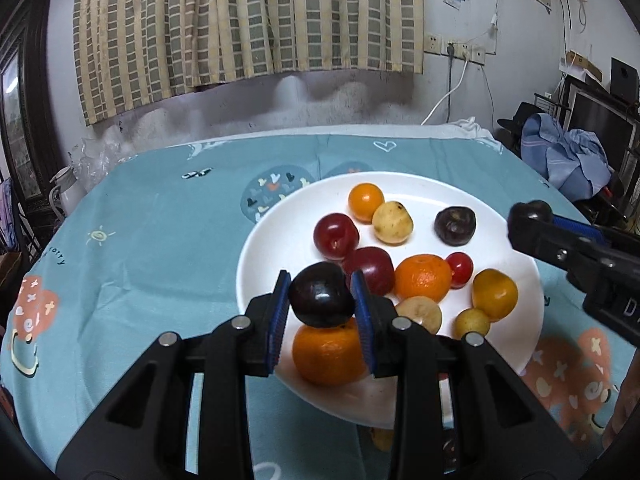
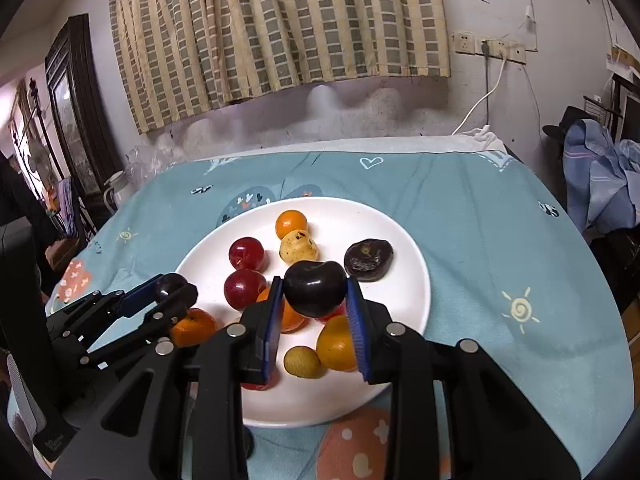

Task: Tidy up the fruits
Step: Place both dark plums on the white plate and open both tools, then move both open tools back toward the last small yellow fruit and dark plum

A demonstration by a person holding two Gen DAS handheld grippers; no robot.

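Observation:
A white plate point(image 1: 276, 240) point(image 2: 404, 240) on the blue tablecloth holds several fruits: red plums point(image 1: 335, 236) point(image 2: 246, 253), oranges point(image 1: 423, 277) point(image 2: 291, 223), yellow fruits point(image 1: 392, 222) point(image 2: 298, 246) and a dark wrinkled fruit point(image 1: 455, 225) point(image 2: 368, 260). My left gripper point(image 1: 321, 298) is shut on a dark plum point(image 1: 321, 300) above the plate's near edge; it also shows in the right wrist view point(image 2: 170, 286). My right gripper point(image 2: 314, 292) is shut on another dark plum point(image 2: 315, 288) over the plate; it shows in the left wrist view point(image 1: 530, 216) at the plate's right rim.
The blue patterned tablecloth point(image 1: 152, 248) covers the table up to the wall. A white jug point(image 1: 68, 190) stands at the left edge. Checked curtains point(image 1: 248, 20) hang behind. A chair with blue clothes point(image 1: 568, 160) stands at the right.

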